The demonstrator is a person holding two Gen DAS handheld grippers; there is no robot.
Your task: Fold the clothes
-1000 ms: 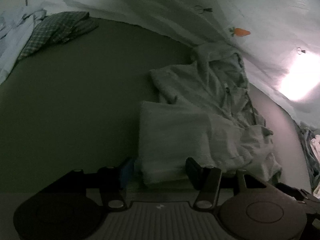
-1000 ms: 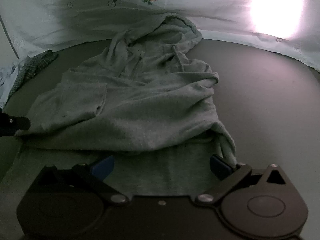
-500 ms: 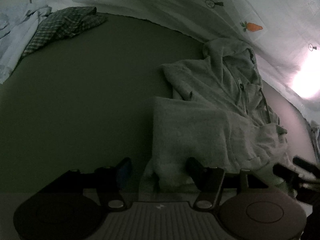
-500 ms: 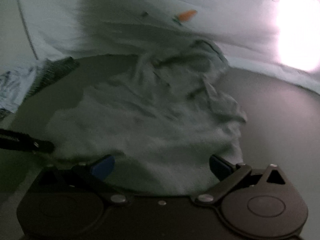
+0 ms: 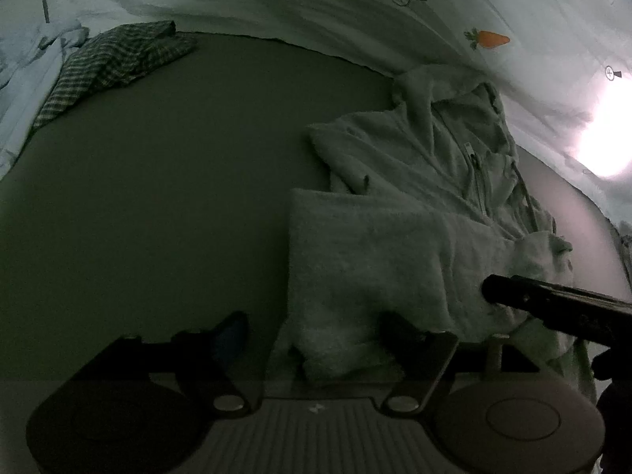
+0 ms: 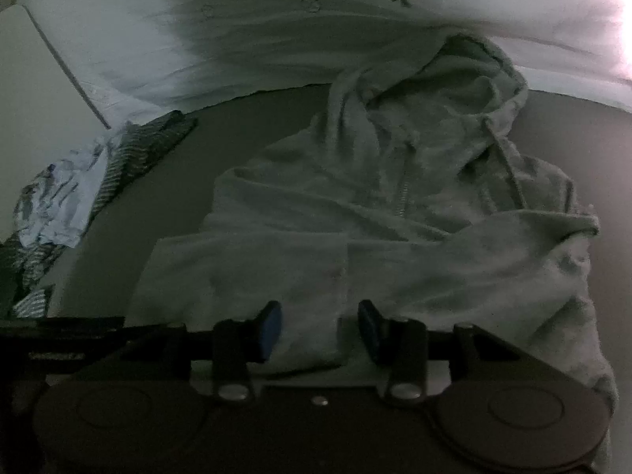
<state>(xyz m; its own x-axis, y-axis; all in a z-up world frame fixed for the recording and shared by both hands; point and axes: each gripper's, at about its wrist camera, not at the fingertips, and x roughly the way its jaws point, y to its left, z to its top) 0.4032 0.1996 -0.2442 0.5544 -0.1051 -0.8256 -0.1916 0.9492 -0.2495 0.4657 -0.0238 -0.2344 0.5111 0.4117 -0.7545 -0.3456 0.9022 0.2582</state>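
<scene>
A grey zip hoodie (image 5: 395,237) lies on a dark flat surface (image 5: 158,197), hood toward the back, its lower part folded up over the chest. My left gripper (image 5: 316,339) is open at the near left corner of the fold, with cloth lying between its fingers, nearer the right one. In the right wrist view the hoodie (image 6: 395,237) fills the middle. My right gripper (image 6: 320,328) has its jaws drawn in to a narrow gap around a thick fold edge, with a dark slit still showing beside the right pad. The right gripper's dark body (image 5: 553,308) reaches in over the cloth in the left wrist view.
A plaid garment (image 5: 114,63) and a pale blue one (image 5: 23,59) lie heaped at the far left. A white sheet with carrot prints (image 5: 355,12) rises behind the hoodie. Bare dark surface (image 6: 572,126) lies right of the hood. A bright glare sits at the far right.
The right gripper's jaws went from wide apart to a narrow gap around the fold, and it swung toward the left gripper. The left gripper edged forward, still open.
</scene>
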